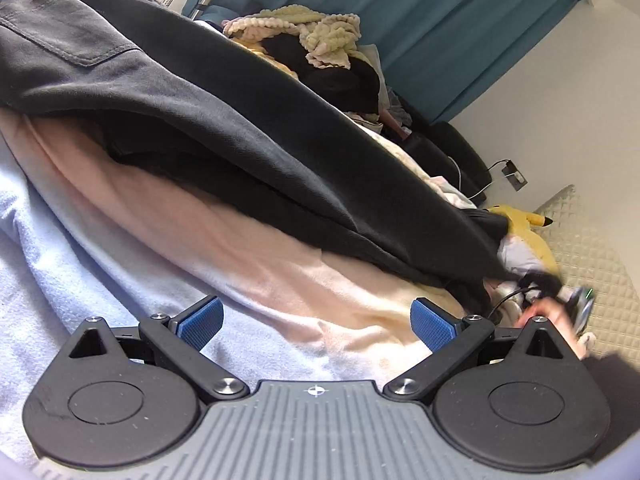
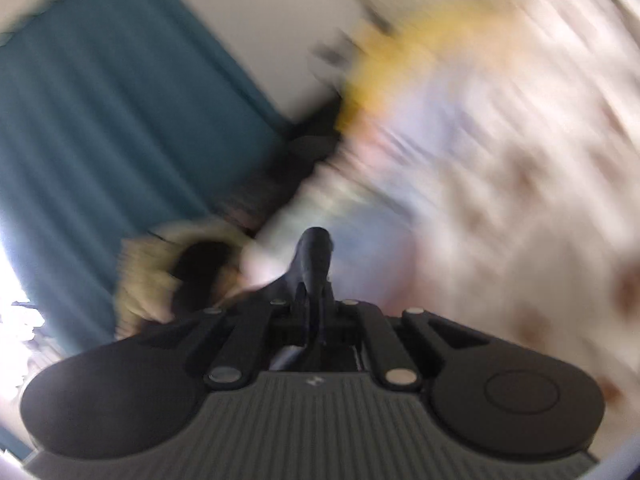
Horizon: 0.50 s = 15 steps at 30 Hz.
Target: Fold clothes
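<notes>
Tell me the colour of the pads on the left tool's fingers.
Blue, with a fine textured grip; the pads show best in the left wrist view.

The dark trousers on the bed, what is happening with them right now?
A person is folding clothes with a handheld gripper in each hand. The dark trousers lie stretched over a pink blanket. The left gripper is open above the bedding and holds nothing. The right gripper is shut on dark fabric, probably the trouser end; its view is blurred.

Left wrist view sharp in soft daylight; right wrist view heavily motion-blurred, glare at left edge.
</notes>
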Each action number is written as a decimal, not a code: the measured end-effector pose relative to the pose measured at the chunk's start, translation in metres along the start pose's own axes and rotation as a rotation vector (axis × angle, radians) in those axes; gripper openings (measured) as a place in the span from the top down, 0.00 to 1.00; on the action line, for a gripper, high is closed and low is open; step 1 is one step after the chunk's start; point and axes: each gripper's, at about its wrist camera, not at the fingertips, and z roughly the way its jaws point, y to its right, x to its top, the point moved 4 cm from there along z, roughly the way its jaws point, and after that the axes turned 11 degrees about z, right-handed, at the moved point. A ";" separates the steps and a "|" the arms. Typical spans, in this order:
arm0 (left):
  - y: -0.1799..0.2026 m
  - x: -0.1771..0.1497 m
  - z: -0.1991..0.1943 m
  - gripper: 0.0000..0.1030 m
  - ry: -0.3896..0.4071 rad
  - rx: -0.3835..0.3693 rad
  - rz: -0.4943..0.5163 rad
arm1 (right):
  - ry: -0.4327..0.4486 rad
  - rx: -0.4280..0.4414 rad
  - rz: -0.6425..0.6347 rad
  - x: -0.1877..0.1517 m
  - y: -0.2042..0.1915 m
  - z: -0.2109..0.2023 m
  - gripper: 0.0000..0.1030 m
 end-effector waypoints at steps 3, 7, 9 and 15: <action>0.000 0.000 0.002 0.02 -0.006 0.013 0.002 | -0.034 -0.116 0.112 -0.005 0.072 0.000 0.83; 0.002 -0.001 0.000 0.02 0.000 0.026 0.013 | -0.039 -0.140 0.213 -0.009 0.110 -0.010 0.48; 0.003 -0.001 -0.002 0.02 0.004 0.025 0.015 | -0.041 -0.126 0.242 -0.012 0.108 -0.020 0.41; 0.007 -0.002 -0.007 0.02 0.016 0.018 0.027 | -0.100 -0.103 0.410 -0.032 0.096 -0.046 0.27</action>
